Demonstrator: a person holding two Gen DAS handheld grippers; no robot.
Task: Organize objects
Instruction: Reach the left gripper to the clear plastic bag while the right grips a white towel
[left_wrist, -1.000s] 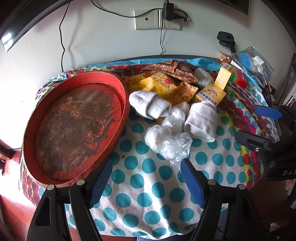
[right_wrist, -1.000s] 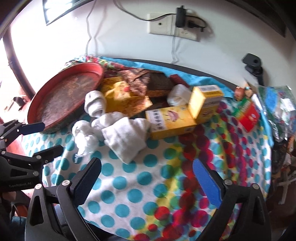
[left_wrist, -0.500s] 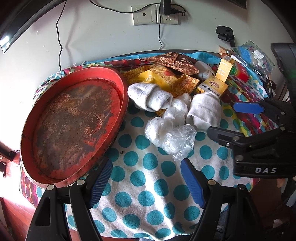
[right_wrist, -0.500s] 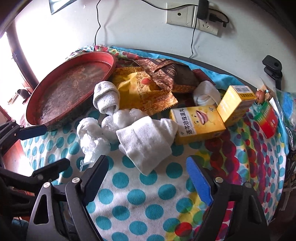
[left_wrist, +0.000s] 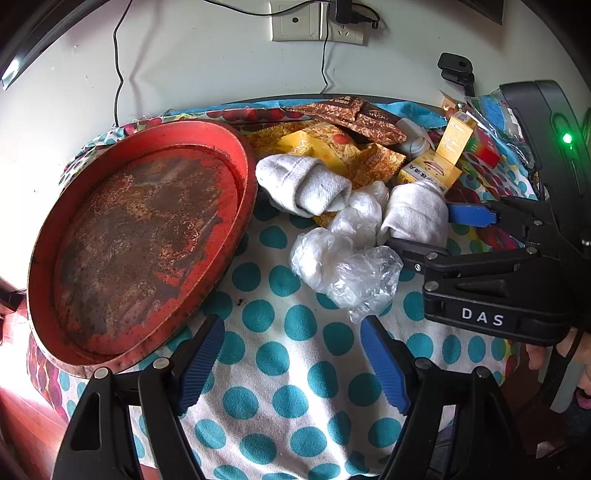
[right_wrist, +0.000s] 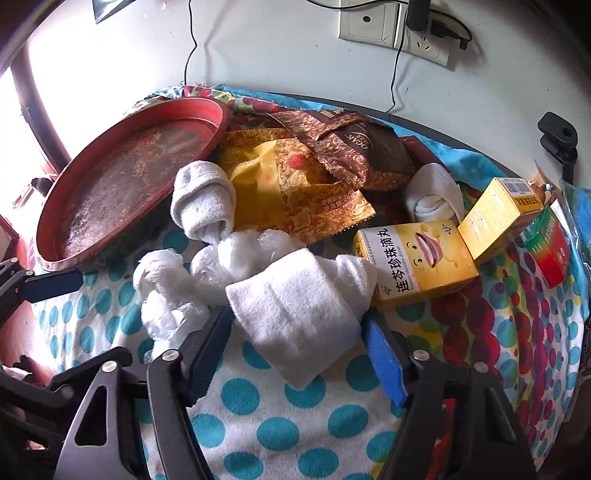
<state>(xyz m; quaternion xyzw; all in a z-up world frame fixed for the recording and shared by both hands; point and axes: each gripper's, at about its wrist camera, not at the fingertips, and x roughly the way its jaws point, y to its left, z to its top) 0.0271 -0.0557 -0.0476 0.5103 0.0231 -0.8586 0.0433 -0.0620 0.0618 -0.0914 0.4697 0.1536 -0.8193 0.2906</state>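
Observation:
A worn red round tray (left_wrist: 140, 236) (right_wrist: 125, 177) lies at the left of the polka-dot cloth. Beside it sit two rolled white socks (left_wrist: 306, 188) (left_wrist: 413, 214), crumpled clear plastic bags (left_wrist: 343, 258) (right_wrist: 166, 291), snack packets (right_wrist: 295, 184) and yellow medicine boxes (right_wrist: 417, 258). My right gripper (right_wrist: 299, 354) (left_wrist: 428, 232) is open with its fingers on either side of the nearer white sock (right_wrist: 299, 306). My left gripper (left_wrist: 291, 365) is open and empty, low over the cloth in front of the plastic bags.
A third white sock (right_wrist: 436, 199), a second yellow box (right_wrist: 498, 218) and a red-green box (right_wrist: 550, 251) lie at the right. A wall with a socket and cables (left_wrist: 317, 22) stands behind. The table edge is close in front.
My right gripper has moved forward and left until its fingers straddle the nearer white sock. My left gripper has barely moved.

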